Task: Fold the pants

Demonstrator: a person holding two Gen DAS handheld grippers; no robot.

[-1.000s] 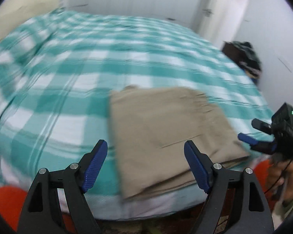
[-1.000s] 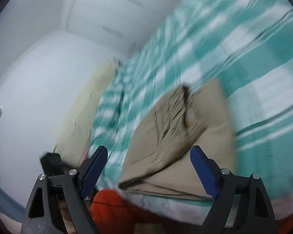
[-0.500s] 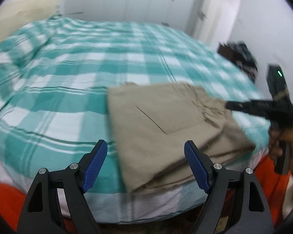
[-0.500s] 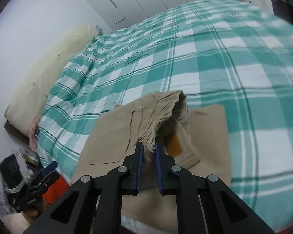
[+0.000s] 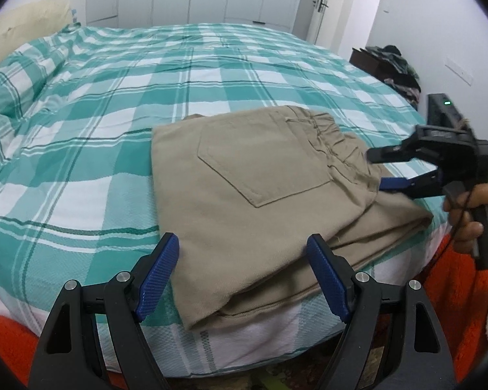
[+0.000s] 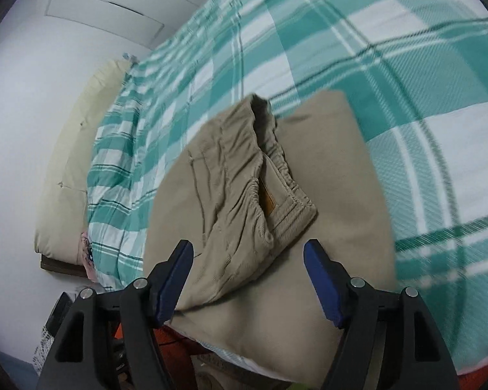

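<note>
The beige pants point(image 5: 260, 188) lie folded in a stack at the bed's near edge, back pocket up, elastic waistband toward the right. They also show in the right wrist view point(image 6: 244, 195), waistband layer lying on top. My left gripper point(image 5: 244, 276) is open and empty, just in front of the stack's near edge. My right gripper point(image 6: 249, 276) is open and empty, its fingers either side of the waistband corner. The right gripper also shows in the left wrist view point(image 5: 382, 170), held by a hand at the stack's right side.
The bed has a teal and white checked cover point(image 5: 114, 97). A cream pillow point(image 6: 71, 162) lies at the head end. An orange blanket point(image 5: 455, 292) hangs below the near edge. A dark stand with clothes point(image 5: 390, 65) stands by the far right wall.
My right gripper was shut on the waistband half a second ago; it has opened and let go. The waistband layer now lies on the stack. The left gripper stayed open.
</note>
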